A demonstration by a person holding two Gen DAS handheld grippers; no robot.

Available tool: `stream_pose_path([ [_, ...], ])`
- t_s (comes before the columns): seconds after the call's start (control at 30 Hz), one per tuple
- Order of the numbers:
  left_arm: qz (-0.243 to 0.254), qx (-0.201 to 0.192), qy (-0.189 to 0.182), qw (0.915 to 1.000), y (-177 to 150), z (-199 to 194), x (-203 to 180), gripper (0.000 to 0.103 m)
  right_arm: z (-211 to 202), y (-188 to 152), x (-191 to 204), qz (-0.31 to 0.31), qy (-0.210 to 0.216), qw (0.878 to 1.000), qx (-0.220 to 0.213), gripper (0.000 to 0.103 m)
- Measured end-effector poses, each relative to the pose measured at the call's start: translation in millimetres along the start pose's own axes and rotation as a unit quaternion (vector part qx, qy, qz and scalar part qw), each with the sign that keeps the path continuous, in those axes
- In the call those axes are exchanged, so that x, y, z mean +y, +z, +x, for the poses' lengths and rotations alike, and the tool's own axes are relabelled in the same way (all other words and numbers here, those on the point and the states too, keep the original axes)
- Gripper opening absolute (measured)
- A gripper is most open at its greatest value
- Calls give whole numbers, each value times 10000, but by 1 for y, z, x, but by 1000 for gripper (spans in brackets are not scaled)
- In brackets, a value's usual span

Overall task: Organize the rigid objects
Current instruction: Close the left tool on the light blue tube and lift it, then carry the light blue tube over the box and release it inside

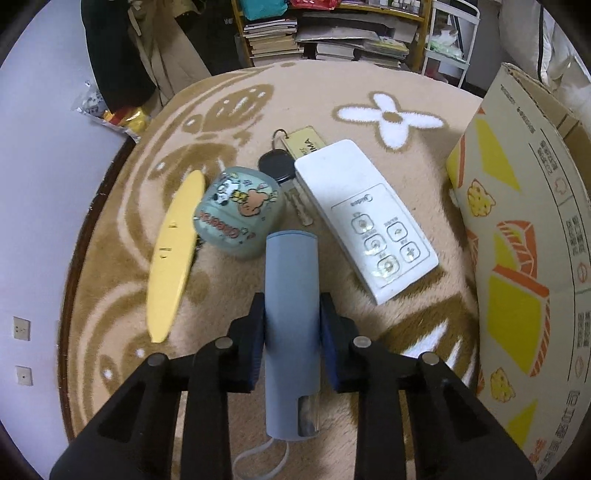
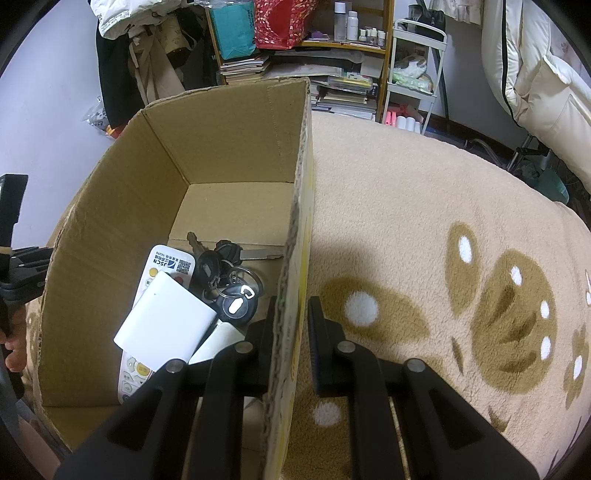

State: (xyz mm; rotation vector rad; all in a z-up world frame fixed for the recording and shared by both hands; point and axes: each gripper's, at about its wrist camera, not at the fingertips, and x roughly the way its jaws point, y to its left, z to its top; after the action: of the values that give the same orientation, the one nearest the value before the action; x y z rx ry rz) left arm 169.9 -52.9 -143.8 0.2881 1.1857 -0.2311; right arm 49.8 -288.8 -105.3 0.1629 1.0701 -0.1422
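My left gripper (image 1: 291, 317) is shut on a blue-grey cylinder (image 1: 291, 280) with a white cord at its near end, just above the rug. Beyond it lie a yellow flat curved piece (image 1: 173, 254), a green cartoon case (image 1: 240, 212), a key bunch (image 1: 277, 164) with a tan tag, and a white remote (image 1: 364, 218). My right gripper (image 2: 293, 332) straddles the right wall of the cardboard box (image 2: 295, 229) and is shut on it. Inside the box lie a white remote (image 2: 162, 266), a white block (image 2: 166, 325) and keys with black fobs (image 2: 231, 291).
The box's printed outer side (image 1: 517, 240) stands at the right of the beige patterned rug (image 1: 332, 96). Bookshelves (image 1: 325, 33), hanging clothes and a snack bag (image 1: 110, 110) line the far side. The other gripper and a hand (image 2: 14, 280) show at the box's left.
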Motion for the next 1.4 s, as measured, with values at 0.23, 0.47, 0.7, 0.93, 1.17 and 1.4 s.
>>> stream_pose_path([
  [0.23, -58, -294, 67, 9995, -1, -26, 7, 26, 0, 0, 1, -5, 0, 10000, -1, 13],
  [0.47, 274, -715, 128, 9970, -1, -68, -8, 26, 0, 0, 1, -6, -6, 10000, -2, 13],
  [0.7, 375, -1117, -365, 9924, 4, -112, -30, 26, 1, -1, 2, -8, -8, 10000, -1, 13],
  [0.93, 509, -1414, -548, 9871, 4, -145, -55, 26, 1, 0, 2, -9, -11, 10000, -1, 13],
  [1.17, 563, -1469, -754, 9847, 8, -151, -84, 26, 0, -1, -1, -27, -19, 10000, -11, 13],
  [1.4, 710, -1409, -1026, 9821, 2, -149, -104, 26, -1, -1, -2, -4, -16, 10000, -4, 13],
])
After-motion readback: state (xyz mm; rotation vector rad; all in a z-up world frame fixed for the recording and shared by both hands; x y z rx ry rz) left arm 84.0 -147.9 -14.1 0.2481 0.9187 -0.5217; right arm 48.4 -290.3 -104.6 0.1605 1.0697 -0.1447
